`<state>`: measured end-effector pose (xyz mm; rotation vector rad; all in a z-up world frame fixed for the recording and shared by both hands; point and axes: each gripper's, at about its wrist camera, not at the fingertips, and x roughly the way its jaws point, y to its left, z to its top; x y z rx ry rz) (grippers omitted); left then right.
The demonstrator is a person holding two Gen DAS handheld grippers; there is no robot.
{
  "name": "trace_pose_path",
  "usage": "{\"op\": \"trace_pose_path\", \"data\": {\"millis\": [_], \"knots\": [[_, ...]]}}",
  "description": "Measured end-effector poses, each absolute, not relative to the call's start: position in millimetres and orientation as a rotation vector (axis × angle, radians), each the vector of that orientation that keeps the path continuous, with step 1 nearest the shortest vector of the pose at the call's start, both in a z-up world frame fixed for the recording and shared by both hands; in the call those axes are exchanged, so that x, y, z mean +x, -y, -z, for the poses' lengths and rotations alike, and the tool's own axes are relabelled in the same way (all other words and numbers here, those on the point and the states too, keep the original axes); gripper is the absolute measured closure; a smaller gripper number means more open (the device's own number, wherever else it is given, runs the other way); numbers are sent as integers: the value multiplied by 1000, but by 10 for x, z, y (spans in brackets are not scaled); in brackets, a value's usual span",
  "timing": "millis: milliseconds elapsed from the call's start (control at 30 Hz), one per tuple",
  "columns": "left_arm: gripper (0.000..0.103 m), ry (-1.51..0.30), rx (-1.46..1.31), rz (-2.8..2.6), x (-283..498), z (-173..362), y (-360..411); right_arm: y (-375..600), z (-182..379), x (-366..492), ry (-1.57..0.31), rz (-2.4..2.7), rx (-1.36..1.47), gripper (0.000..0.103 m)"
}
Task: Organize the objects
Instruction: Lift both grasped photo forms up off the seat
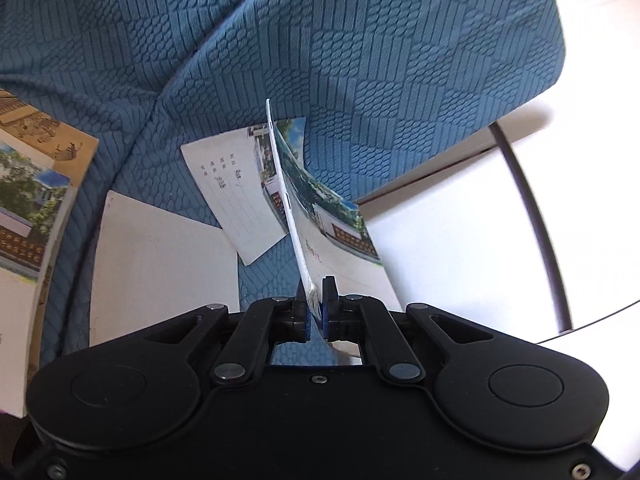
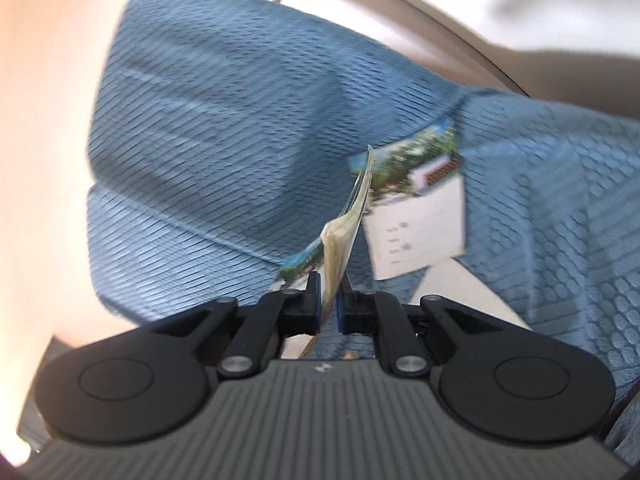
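A: Thin white booklet with a photo cover point(image 1: 296, 216), edge-on, clamped in shut left gripper point(image 1: 317, 300). Yellowish photo-printed booklet point(image 2: 340, 240) likewise pinched in closed right gripper point(image 2: 329, 300).

B: Step in hand, probably: carrying both. Beyond the tips, white lined card point(image 1: 236, 196) flat on blue textured fabric point(image 1: 360, 60). Next: stacking squarely, gentle release.

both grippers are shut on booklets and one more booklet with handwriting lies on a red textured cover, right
Not quite: the cover is blue, not red, as the left wrist view shows. The rest holds: the left gripper and right gripper each clamp a booklet, and the handwritten booklet lies on it.
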<state>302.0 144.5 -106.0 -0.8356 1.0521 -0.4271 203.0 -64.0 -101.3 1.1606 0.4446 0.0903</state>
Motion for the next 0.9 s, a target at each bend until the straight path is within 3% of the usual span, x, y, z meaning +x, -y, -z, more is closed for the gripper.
{"op": "trace_pose_path", "data": {"millis": [500, 900], "knots": [[96, -884, -901, 463, 2735, 163, -2180, 132, 64, 1934, -376, -202, 1040, 93], [96, -826, -898, 443, 2615, -85, -2656, -357, -88, 1866, -362, -204, 977, 93]]}}
